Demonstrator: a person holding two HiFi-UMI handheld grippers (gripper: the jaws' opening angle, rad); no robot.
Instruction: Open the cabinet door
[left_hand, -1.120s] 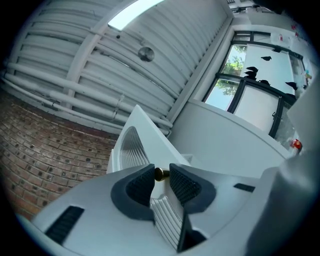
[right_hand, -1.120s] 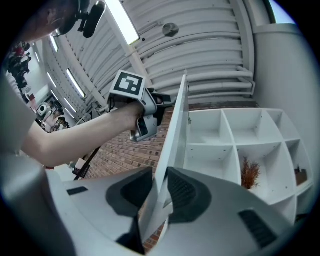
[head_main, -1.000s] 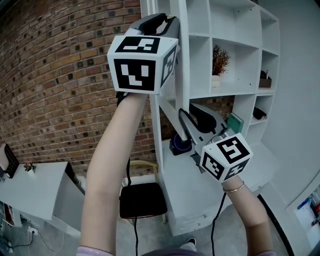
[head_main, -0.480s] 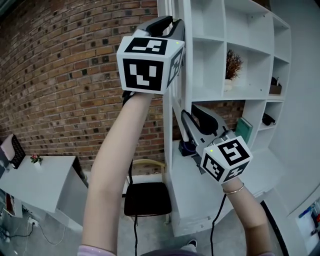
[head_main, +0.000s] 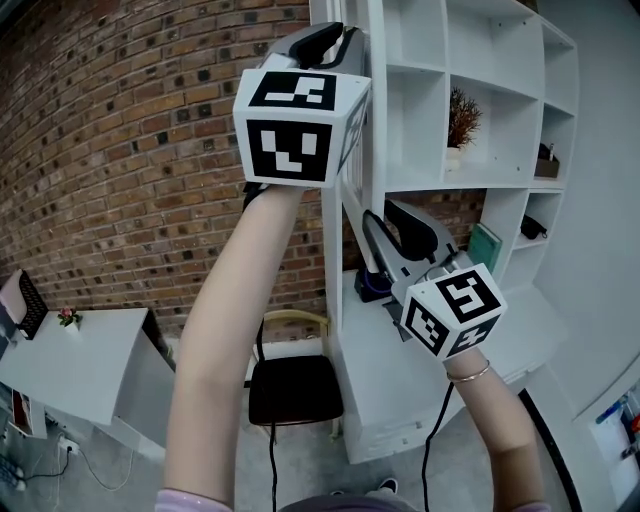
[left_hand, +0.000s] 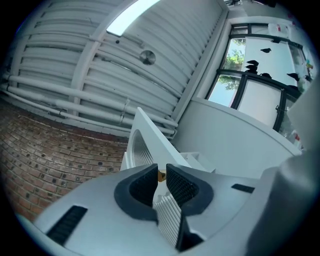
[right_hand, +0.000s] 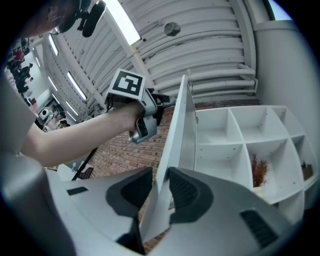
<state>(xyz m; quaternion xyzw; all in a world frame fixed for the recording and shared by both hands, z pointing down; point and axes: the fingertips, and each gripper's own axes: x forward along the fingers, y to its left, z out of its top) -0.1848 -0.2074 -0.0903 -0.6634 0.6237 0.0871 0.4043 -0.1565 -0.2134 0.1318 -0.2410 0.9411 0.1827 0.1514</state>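
Note:
The white louvered cabinet door (head_main: 347, 185) stands swung out from the shelf unit (head_main: 430, 70), edge-on to me in the head view. My left gripper (head_main: 345, 40) is up at the door's top part. Its jaws have just been closing, and the slatted panel (left_hand: 142, 147) sits between the pads (left_hand: 182, 185), which press on it; a small brass fitting (left_hand: 161, 175) shows just past them. Lower down, my right gripper (head_main: 380, 220) is shut on the door's free edge (right_hand: 175, 135). In the right gripper view the left gripper (right_hand: 167, 102) appears higher on the same door.
Open shelves hold a dried plant (head_main: 462, 118), a teal book (head_main: 487, 247), a dark blue object (head_main: 368, 285) and dark items (head_main: 545, 160) at the right. A brick wall (head_main: 120, 150) lies left of the door. Below are a black-seated chair (head_main: 293, 385) and a white desk (head_main: 80, 370).
From a second ago to half a second ago, both grippers and the door edge shifted a little to the right in the head view. Since then they have held almost still.

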